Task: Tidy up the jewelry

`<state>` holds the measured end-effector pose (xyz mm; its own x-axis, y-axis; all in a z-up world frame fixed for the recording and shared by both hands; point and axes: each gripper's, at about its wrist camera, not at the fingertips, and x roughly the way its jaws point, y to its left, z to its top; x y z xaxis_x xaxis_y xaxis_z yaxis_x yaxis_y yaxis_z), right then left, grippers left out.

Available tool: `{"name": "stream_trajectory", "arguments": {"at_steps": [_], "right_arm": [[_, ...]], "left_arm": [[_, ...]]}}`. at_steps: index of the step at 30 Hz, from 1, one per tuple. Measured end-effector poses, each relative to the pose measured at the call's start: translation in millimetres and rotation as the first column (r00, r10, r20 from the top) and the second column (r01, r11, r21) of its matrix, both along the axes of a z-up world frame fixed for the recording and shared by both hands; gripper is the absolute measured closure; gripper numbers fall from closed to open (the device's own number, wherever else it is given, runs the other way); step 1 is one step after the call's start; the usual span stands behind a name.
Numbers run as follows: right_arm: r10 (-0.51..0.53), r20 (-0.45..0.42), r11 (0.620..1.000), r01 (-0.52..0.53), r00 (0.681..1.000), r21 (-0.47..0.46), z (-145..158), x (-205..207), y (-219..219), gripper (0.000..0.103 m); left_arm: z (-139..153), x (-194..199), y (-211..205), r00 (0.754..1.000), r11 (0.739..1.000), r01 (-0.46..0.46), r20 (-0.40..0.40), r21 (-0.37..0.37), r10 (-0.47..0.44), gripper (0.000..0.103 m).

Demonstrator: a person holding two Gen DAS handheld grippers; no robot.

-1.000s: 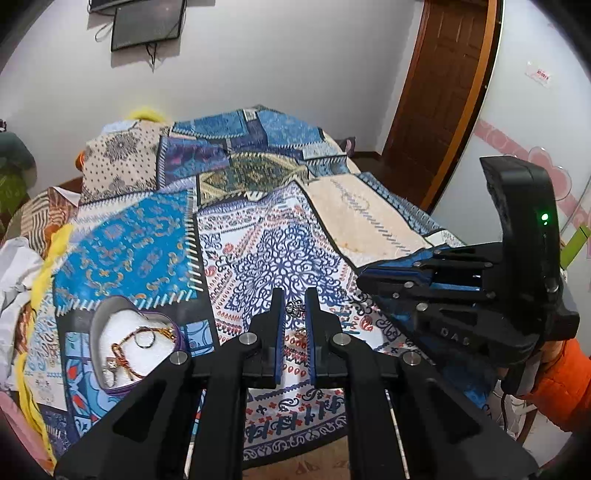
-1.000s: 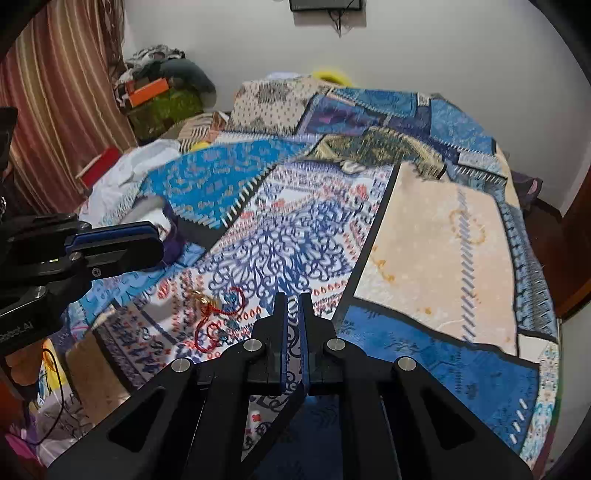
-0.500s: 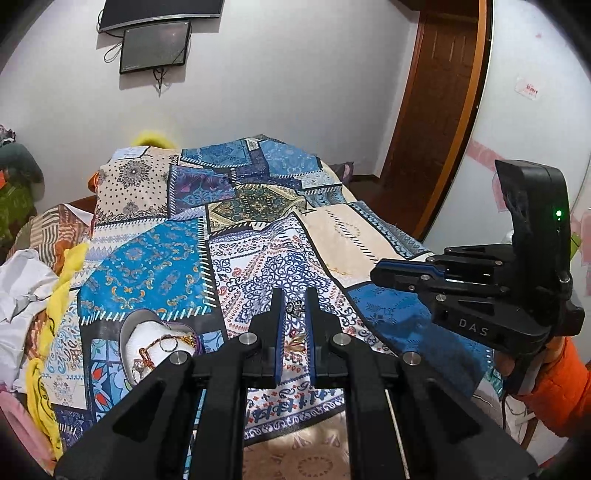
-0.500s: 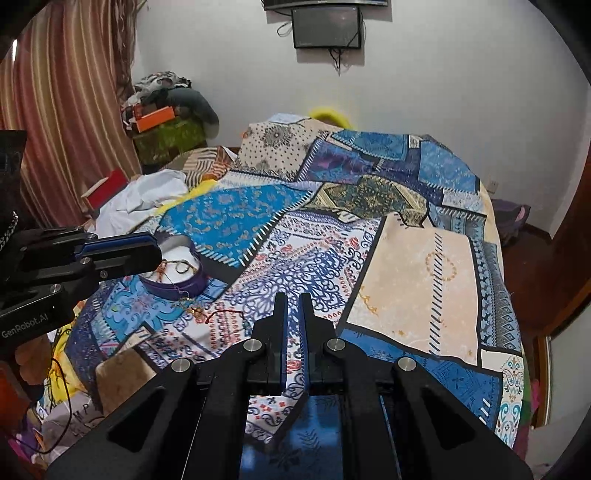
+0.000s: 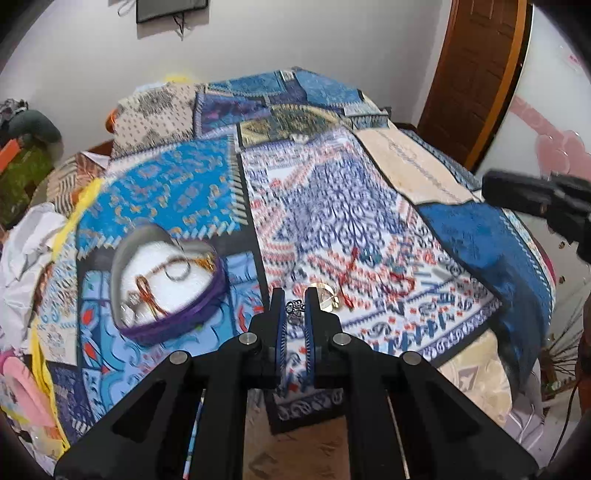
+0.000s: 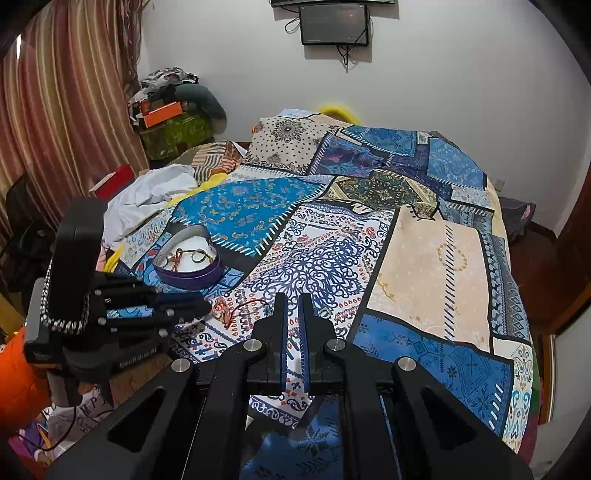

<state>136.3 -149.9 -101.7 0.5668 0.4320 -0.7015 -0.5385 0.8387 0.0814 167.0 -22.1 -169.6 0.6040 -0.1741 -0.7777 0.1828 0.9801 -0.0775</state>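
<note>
Left gripper (image 5: 294, 303) is clamped down on a small dark metal trinket (image 5: 294, 307), some chain or charm thing, pinched right at the fingertips. It's too small and blurry to say exactly what piece it is. Just past those tips, on the bedspread (image 5: 332, 206), there's a gold ring-shaped piece (image 5: 325, 291) with a red cord (image 5: 351, 273) tangled beside it to the right.

Right gripper (image 6: 291, 306) is squeezed together with nothing in it, just the blue pads nearly meeting over the spread. In its view the left gripper (image 6: 201, 307) sits low on the left, its tips right by that red cord and gold bit (image 6: 236, 312).

The heart box (image 5: 166, 280), purple-walled with a white lining, is on the bed left of the left gripper, a bit further away. It's got a few pieces in it already: a round ring-like thing, a beaded strand, some red and gold cord. In the right view the same box (image 6: 188, 258) is far left of the jaws, beyond the left gripper.

Beyond that: white cloth (image 6: 147, 199) bunched at the bed's left edge, striped curtain (image 6: 62, 110) on the left, and a screen (image 6: 334, 24) on the far wall.
</note>
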Motion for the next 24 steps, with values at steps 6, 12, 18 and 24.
{"name": "stream_trajectory", "arguments": {"at_steps": [6,12,18,24], "right_arm": [[-0.007,-0.008,1.0,0.007,1.0,0.006,-2,2,0,0.098],[0.003,-0.006,1.0,-0.003,1.0,0.01,-1,1,3,0.098],[0.012,-0.001,1.0,-0.012,1.0,0.017,1,1,8,0.098],[0.022,-0.002,1.0,-0.022,1.0,0.021,1,1,12,0.098]], "left_arm": [[25,-3,-5,0.997,1.0,0.002,0.081,0.022,-0.004,0.094],[48,-12,-5,0.99,1.0,0.008,0.143,0.005,-0.008,0.094],[68,-23,1,0.984,0.997,0.043,0.175,-0.064,-0.032,0.094],[61,-31,-2,0.986,0.988,0.091,0.149,-0.121,-0.073,0.094]]}}
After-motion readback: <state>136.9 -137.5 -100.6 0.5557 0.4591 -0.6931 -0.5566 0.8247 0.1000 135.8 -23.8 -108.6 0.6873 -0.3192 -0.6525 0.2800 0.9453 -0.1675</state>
